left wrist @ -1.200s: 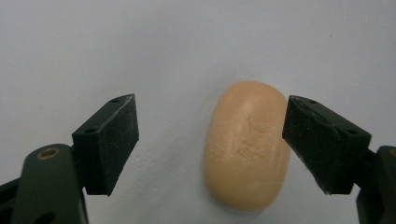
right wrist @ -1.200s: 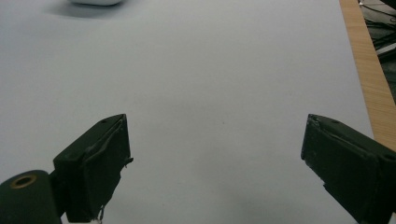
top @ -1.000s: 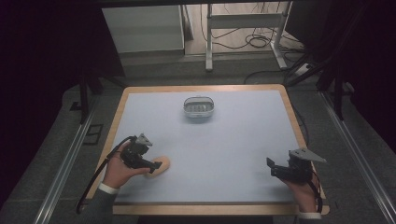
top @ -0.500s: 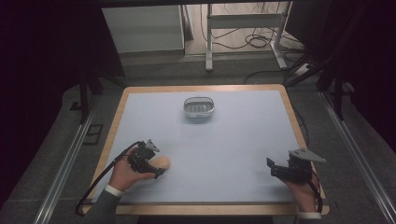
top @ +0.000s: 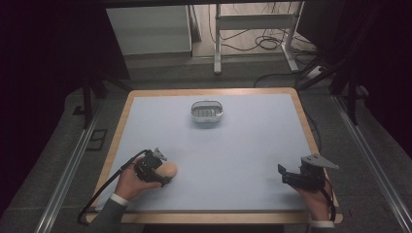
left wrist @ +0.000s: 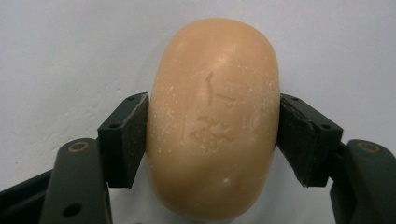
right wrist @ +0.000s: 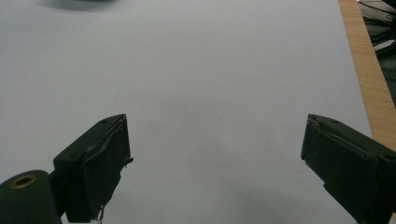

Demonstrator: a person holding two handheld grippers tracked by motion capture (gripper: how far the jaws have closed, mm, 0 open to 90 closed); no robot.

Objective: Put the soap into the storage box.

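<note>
Both left gripper (left wrist: 212,140) pads just closed onto soap (left wrist: 212,121); right gripper (right wrist: 215,158) unmoved, agape.

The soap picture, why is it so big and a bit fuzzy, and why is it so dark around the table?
Left gripper view: the soap sits right at the camera, so it looms soft, with faint glare on top. High view: light falls on the table; the room around is dim. Right gripper view: the fingers blur slightly.
</note>
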